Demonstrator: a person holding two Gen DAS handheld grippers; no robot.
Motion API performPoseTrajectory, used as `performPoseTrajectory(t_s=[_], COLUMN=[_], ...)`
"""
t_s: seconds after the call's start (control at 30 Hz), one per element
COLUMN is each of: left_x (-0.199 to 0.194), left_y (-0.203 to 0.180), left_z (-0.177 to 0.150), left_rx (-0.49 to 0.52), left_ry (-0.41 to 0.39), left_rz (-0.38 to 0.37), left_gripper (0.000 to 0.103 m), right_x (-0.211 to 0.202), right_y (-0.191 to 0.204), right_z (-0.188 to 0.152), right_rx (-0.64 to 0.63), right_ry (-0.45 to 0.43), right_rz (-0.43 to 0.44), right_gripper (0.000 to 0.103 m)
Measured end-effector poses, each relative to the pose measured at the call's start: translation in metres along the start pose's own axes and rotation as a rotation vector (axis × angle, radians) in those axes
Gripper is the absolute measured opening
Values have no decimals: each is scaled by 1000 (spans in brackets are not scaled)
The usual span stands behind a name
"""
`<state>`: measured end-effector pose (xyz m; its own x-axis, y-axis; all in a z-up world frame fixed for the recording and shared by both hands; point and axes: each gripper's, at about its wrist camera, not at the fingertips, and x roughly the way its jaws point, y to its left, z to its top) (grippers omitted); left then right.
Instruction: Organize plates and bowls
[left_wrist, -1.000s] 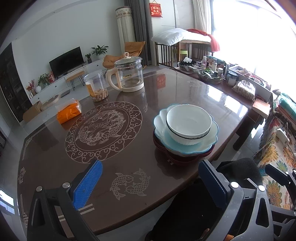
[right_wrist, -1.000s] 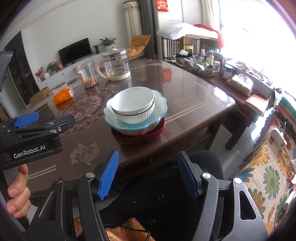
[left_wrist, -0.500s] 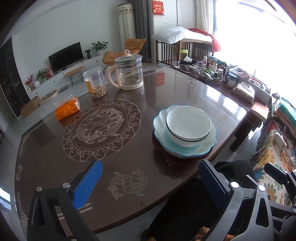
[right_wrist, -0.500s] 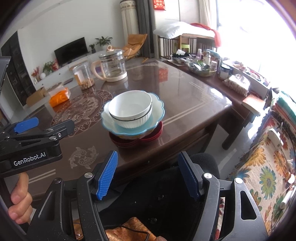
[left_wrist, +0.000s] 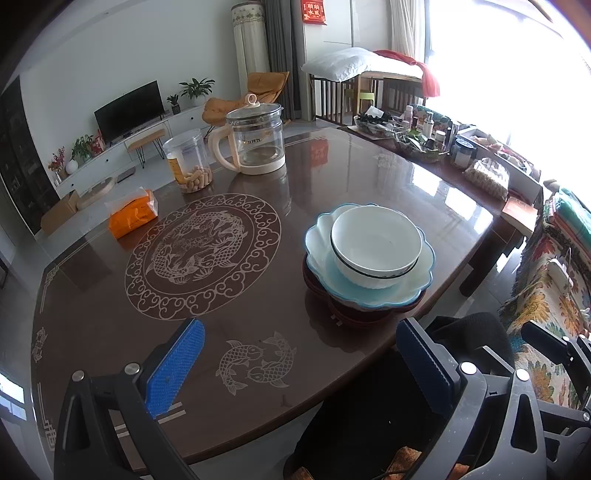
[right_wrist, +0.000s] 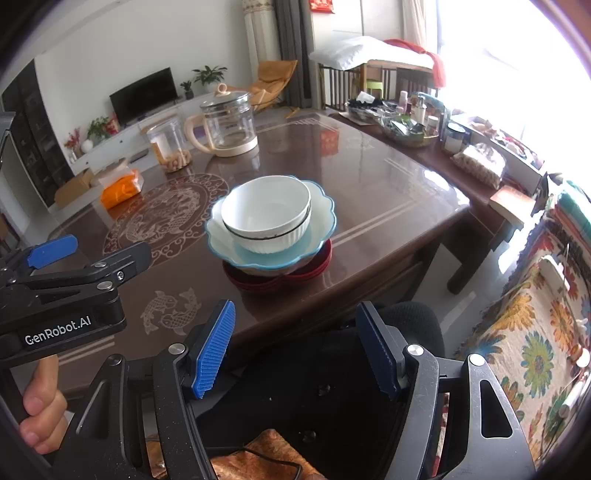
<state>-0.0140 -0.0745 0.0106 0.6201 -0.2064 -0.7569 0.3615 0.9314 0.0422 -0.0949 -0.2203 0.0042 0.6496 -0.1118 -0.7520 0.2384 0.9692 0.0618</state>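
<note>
A white bowl (left_wrist: 375, 248) (right_wrist: 266, 216) with a dark ring sits in a pale blue scalloped bowl (left_wrist: 384, 295) (right_wrist: 321, 218). Both rest on dark red plates (left_wrist: 354, 317) (right_wrist: 280, 282) near the front edge of the brown table (left_wrist: 258, 295) (right_wrist: 388, 206). My left gripper (left_wrist: 299, 363) hangs open over the table's near edge, short of the stack, nothing between its blue pads. My right gripper (right_wrist: 295, 347) is open too, held off the table in front of the stack. The left gripper's body (right_wrist: 62, 295) and a hand (right_wrist: 38, 410) show at the left of the right wrist view.
At the table's far side stand a glass kettle (left_wrist: 255, 140), a clear jar of snacks (left_wrist: 188, 162) and an orange tissue pack (left_wrist: 133, 216). Trays of bottles and jars (left_wrist: 421, 140) crowd the far right. A black chair back (right_wrist: 406, 325) sits below the grippers; a flowered cover (right_wrist: 535, 332) lies right.
Both views have shifted only slightly; the stack sits a touch lower and nearer in the right wrist view. Nothing on the table moved, and both grippers stayed open.
</note>
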Motion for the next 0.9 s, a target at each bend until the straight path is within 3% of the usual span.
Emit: performPoseTrajectory(t_s=[0.9], left_x=[10], left_y=[3], left_z=[2], left_rx=[-19], left_ry=[27], left_rz=[-10], left_gripper=[103], right_x=[-3], right_y=[1], right_z=[9], right_rx=[-5], right_ry=[-21], right_rz=[-22], right_gripper=[72])
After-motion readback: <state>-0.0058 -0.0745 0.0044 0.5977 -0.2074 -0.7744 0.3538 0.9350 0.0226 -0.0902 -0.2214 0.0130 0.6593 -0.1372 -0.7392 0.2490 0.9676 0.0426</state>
